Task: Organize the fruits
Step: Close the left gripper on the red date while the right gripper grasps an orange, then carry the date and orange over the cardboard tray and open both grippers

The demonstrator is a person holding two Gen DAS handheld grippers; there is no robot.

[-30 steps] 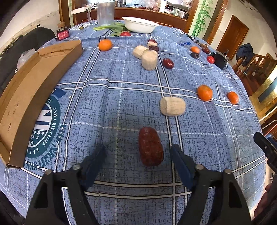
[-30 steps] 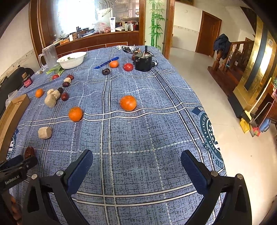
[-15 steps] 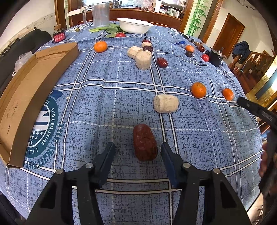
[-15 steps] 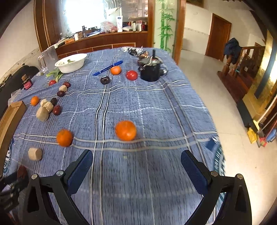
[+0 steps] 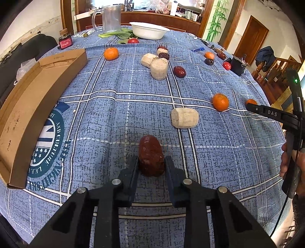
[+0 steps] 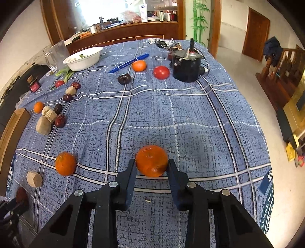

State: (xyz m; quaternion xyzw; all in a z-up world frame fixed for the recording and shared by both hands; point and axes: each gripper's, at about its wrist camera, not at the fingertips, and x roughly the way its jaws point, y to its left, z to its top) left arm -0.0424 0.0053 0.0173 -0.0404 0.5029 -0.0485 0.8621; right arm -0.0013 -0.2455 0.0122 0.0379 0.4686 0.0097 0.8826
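A dark red date (image 5: 150, 150) lies on the blue checked tablecloth (image 5: 114, 118) in the left wrist view, with my left gripper (image 5: 151, 162) shut on its near end. In the right wrist view a tangerine (image 6: 151, 158) sits on the cloth between the jaws of my right gripper (image 6: 152, 166). Those jaws are closing, and both pads touch the fruit's sides. The right gripper's finger (image 5: 266, 112) also shows at the right edge of the left wrist view, with a hand behind it.
A shallow cardboard box (image 5: 28, 99) lies at the left. Beige chunks (image 5: 184, 117), more tangerines (image 5: 220, 102), red dates (image 5: 179, 71) and a tomato (image 6: 161, 72) are scattered about. A white bowl (image 5: 148, 30), glass jug (image 5: 111, 18), black pot (image 6: 186, 64) and pen (image 6: 129, 63) stand farther back.
The left jaws have shut onto the date. The right gripper has moved forward and down to the tangerine, and its wide-open jaws have come in against it.
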